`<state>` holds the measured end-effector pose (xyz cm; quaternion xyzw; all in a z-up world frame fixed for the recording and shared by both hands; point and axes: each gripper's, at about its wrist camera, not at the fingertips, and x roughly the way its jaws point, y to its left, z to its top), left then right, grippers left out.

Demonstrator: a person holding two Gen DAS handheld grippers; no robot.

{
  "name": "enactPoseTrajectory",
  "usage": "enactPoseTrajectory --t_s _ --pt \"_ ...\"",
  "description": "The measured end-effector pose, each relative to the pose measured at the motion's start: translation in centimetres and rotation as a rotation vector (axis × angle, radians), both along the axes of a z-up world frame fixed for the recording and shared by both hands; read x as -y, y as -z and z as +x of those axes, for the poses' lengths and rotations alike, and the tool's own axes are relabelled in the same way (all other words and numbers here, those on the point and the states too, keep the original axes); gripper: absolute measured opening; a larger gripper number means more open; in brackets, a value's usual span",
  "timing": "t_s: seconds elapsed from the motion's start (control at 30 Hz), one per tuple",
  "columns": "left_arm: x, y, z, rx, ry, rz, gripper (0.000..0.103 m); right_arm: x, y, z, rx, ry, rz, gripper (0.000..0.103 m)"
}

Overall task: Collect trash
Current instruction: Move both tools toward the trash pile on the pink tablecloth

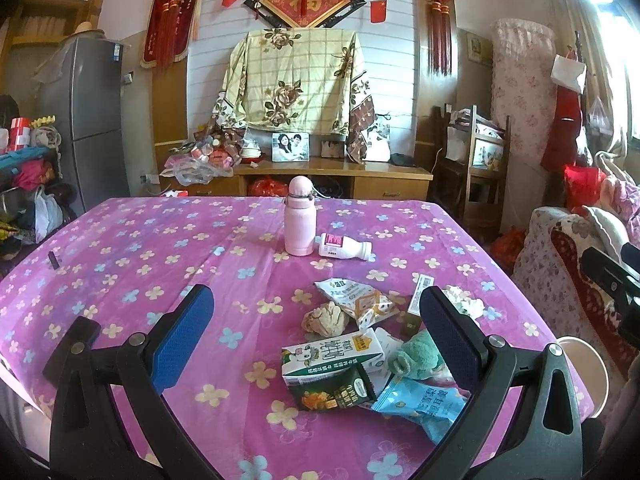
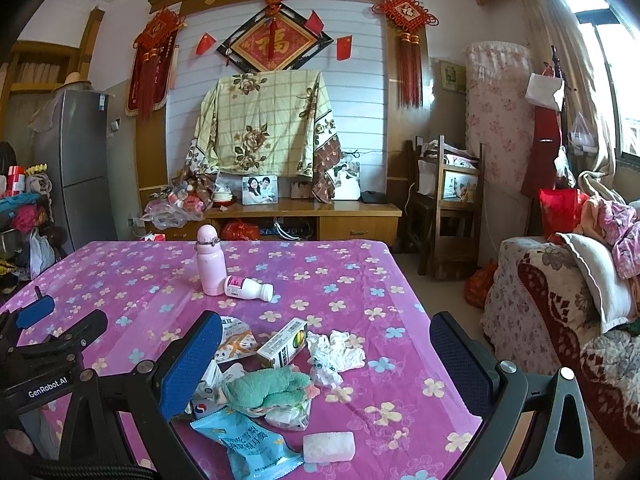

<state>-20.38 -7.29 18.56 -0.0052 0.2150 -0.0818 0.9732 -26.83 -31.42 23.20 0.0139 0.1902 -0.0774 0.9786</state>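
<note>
Both the left gripper (image 1: 316, 328) and right gripper (image 2: 326, 354) hang wide apart, empty, above wrappers (image 2: 250, 444) at the surface's (image 1: 140, 248) lower centre.

"GenRobot.AI" on left hand-held gripper (image 2: 34, 322); "福" on wall plaque (image 2: 274, 42).

Two black plastic grippers, left gripper (image 1: 316, 340) and right gripper (image 2: 326, 360), with blue textured finger pads (image 1: 182, 336), silver screws and white "GenRobot.AI" lettering.

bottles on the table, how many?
2. The pink flask stands upright at the far middle of the table. The white plastic bottle lies on its side just right of it, cap end pointing right. The trash pile could hide others.
</note>
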Motion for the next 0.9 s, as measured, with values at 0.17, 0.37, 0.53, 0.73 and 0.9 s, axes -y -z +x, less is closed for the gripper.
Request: enactPoseTrajectory --t_s 0.17,0.37,0.53,0.73,0.9 --pt "0.1 0.1 0.0 -0.005 -0.002 0.003 0.102 -0.3 0.2 0.4 -0.012 -0.004 -0.004 0.103" --pt "0.2 0.2 0.3 -0.009 -0.003 0.006 0.102 -0.5 0.4 0.9 -0.027 -0.011 -0.009 0.103" --pt "0.1 0.5 0.5 -0.017 -0.008 0.004 0.102 -0.7 0.9 1.2 -0.041 -0.015 -0.013 0.103" --pt "0.1 0.9 0.7 -0.027 -0.009 0.007 0.102 -1.0 1.3 1.9 -0.059 -0.023 -0.017 0.103" --pt "0.0 1.4 1.2 -0.041 -0.011 0.009 0.102 -1.1 1.9 2.4 -0.075 -0.029 -0.017 0.103"
